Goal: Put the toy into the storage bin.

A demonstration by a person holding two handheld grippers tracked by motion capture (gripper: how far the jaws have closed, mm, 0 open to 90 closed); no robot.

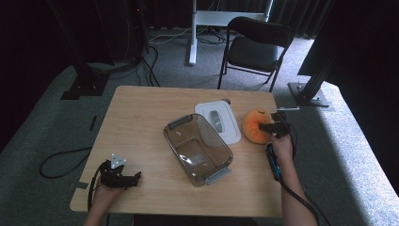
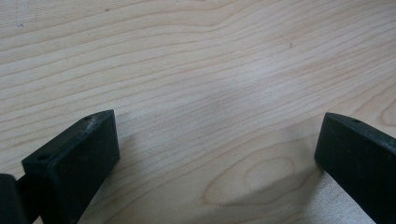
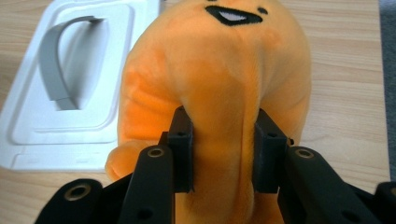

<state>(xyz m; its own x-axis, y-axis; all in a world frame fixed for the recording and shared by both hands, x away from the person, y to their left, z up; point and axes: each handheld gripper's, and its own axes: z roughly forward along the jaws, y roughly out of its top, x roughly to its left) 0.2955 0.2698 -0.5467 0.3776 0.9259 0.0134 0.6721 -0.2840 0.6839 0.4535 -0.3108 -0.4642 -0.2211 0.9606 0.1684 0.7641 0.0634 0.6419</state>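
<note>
1. The right gripper point(image 1: 272, 126) sits at the right side of the table point(image 1: 141, 122), held by the person's right hand point(image 1: 281, 147); its jaws pinch a fold of the orange plush toy point(image 1: 255, 125), the fabric bulging out between the two pads.
2. In the right gripper view the orange plush toy point(image 3: 219, 84) lies on the wood with its stitched black mouth at the far end, and the pads point(image 3: 183, 149) press into its body from both sides.
3. The toy lies just beside the white lid point(image 1: 218, 121), on the lid's right; the lid rests flat on the table with its grey handle facing up.
4. The clear container point(image 1: 197, 149) stands open near the table's middle, to the left of the lid and apart from the toy, with grey latches at its two short ends.
5. The left gripper point(image 1: 123, 180) rests at the near left corner of the table in the person's left hand point(image 1: 104, 194); its jaws stand wide apart over bare wood with nothing between them.
6. A black folding chair point(image 1: 254, 47) stands on the carpet beyond the table.
</note>
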